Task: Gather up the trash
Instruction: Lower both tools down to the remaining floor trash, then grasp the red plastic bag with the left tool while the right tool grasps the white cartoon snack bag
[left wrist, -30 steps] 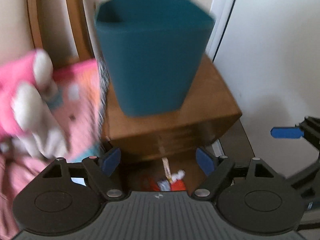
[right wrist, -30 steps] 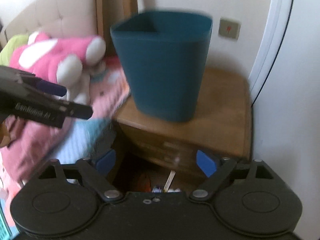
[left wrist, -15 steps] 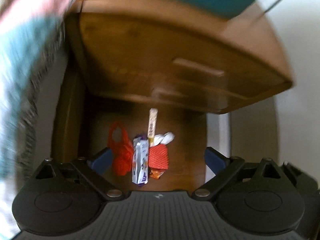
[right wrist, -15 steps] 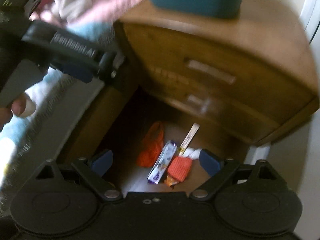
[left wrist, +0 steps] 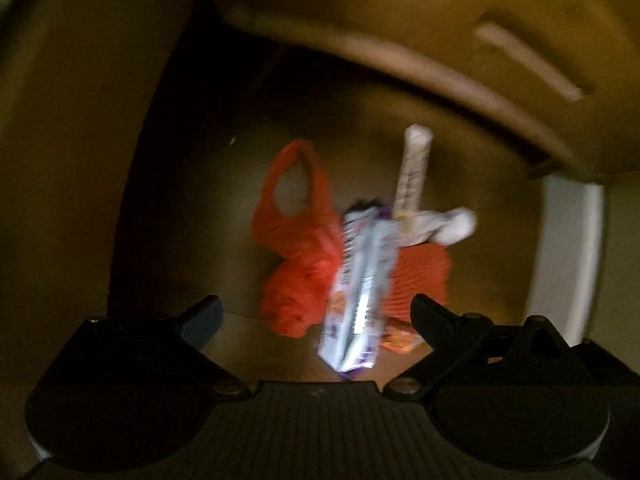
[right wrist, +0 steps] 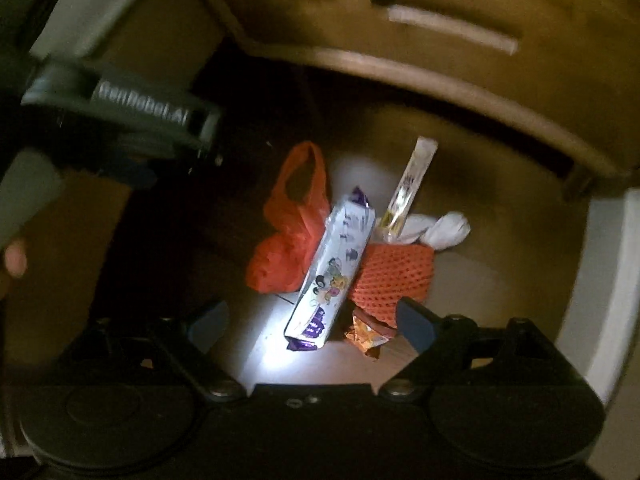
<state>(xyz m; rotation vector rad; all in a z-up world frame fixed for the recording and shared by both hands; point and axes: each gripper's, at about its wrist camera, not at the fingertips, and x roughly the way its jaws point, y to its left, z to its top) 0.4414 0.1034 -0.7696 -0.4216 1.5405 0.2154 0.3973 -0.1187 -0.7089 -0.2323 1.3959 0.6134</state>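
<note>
Both grippers, left (left wrist: 316,314) and right (right wrist: 312,320), have fingers open and empty above the trash pile. The purple-white wrapper (right wrist: 334,272) lies on the floor below the nightstand (right wrist: 400,20), between the orange plastic bag (right wrist: 290,236) and the orange net (right wrist: 394,278). It appears light, thin and crinkly; grasp across its narrow width at mid-length.

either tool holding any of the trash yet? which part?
Nothing held. Left tool and right tool are both open above the trash pile, touching none of it.
</note>
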